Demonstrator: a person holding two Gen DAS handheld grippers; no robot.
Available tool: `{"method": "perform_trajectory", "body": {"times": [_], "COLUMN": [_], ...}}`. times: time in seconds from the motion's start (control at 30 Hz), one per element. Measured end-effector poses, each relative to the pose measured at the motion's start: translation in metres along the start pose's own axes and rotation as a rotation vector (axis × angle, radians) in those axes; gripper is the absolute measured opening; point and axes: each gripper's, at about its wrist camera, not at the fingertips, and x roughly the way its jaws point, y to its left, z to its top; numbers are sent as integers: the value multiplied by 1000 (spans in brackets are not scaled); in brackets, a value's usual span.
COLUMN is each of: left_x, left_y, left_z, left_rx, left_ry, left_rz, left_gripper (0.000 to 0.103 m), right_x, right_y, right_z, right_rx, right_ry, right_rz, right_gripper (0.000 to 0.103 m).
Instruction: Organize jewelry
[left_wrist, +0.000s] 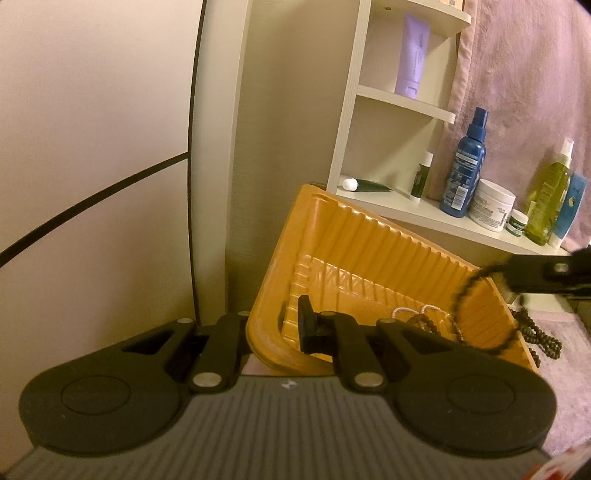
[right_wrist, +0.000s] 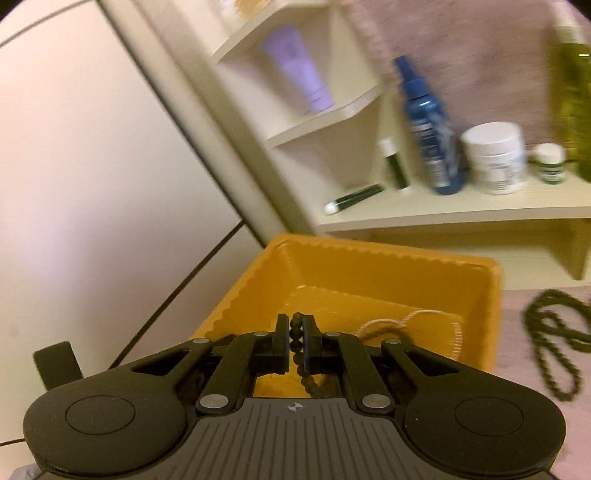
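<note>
A strand of dark beads (right_wrist: 297, 343) is pinched between the jaws of the right gripper (right_wrist: 295, 341), which are closed on it with only the beads' width left between the pads. The strand runs up past the fingertips and hangs down below them, over the near edge of the yellow tray (right_wrist: 493, 291). From the left camera the same bead strand (left_wrist: 466, 291) dangles in a curve from the right gripper (left_wrist: 513, 275) above the tray's right side.

Inside the tray (left_wrist: 343, 236) lie a pale cord necklace (right_wrist: 391, 325) and some small dark beads (left_wrist: 421, 320) on the ribbed floor. To the right of the tray, on the pinkish surface (right_wrist: 517, 369), lies another dark bead necklace (right_wrist: 554, 339) in loose loops.

The left gripper (left_wrist: 275, 328) grips the tray's near left corner: one finger (left_wrist: 306, 328) sits inside the wall, the other is outside it, and the jaws are closed on the rim.

Behind the tray stands a white shelf (right_wrist: 461, 210) holding a blue spray bottle (right_wrist: 430, 129), a white jar (right_wrist: 495, 158), a smaller jar (right_wrist: 551, 162), green tubes (right_wrist: 354, 199), a yellow-green bottle (left_wrist: 546, 199) and, higher up, a lilac tube (left_wrist: 412, 55).
</note>
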Motion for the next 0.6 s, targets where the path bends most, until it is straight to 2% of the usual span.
{"method": "perform_trajectory", "body": {"times": [0.23,0.47,0.57,0.6], "left_x": [1,2,3,3], "left_y": [1,1,2,2], "left_z": [-1,-1,-1,-2], "left_rx": [-1,-6,-8,-8], "left_ry": [4,8,11,11], "left_rz": [-6,-7,-7,-6], "left_gripper": [10,10,10,10], "right_x": [45,68,73,72], "right_y": [4,0,-1,-1], "right_z": [-3,-9,-9,-9], "right_rx": [-3,2,3,2], "right_ry": [63,112,126,124], "right_rz": [-11,-45,-53,-50], "right_gripper": [7,7,10,14]}}
